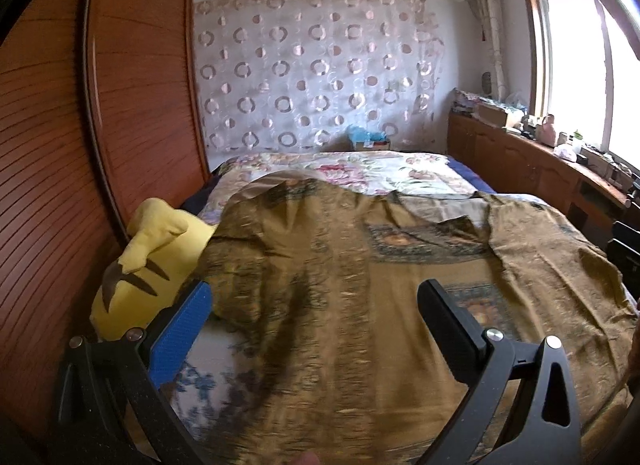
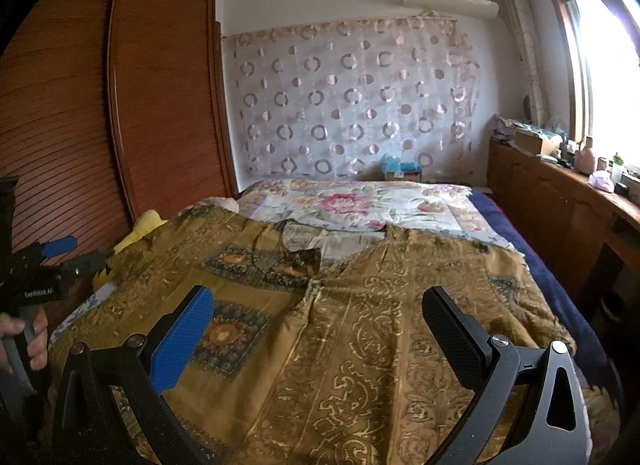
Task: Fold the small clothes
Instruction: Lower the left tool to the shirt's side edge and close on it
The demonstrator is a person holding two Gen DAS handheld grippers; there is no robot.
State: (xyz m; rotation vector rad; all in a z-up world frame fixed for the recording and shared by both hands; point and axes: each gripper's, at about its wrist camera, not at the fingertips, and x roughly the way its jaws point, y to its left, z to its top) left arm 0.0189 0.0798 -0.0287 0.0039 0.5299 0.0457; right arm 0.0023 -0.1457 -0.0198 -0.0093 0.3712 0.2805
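A golden-brown patterned garment (image 1: 360,305) lies spread on the bed, its right front flap turned over the body; it also shows in the right wrist view (image 2: 360,325). My left gripper (image 1: 316,305) is open and empty, held just above the garment's left part. It also appears at the left edge of the right wrist view (image 2: 76,253), held by a hand. My right gripper (image 2: 316,313) is open and empty above the garment's middle, near where the flap meets the body.
The bed carries a floral quilt (image 2: 344,201). A yellow plush toy (image 1: 152,265) lies at the bed's left edge against the wooden wardrobe (image 1: 132,105). A wooden cabinet (image 2: 568,209) with clutter runs along the right under the window.
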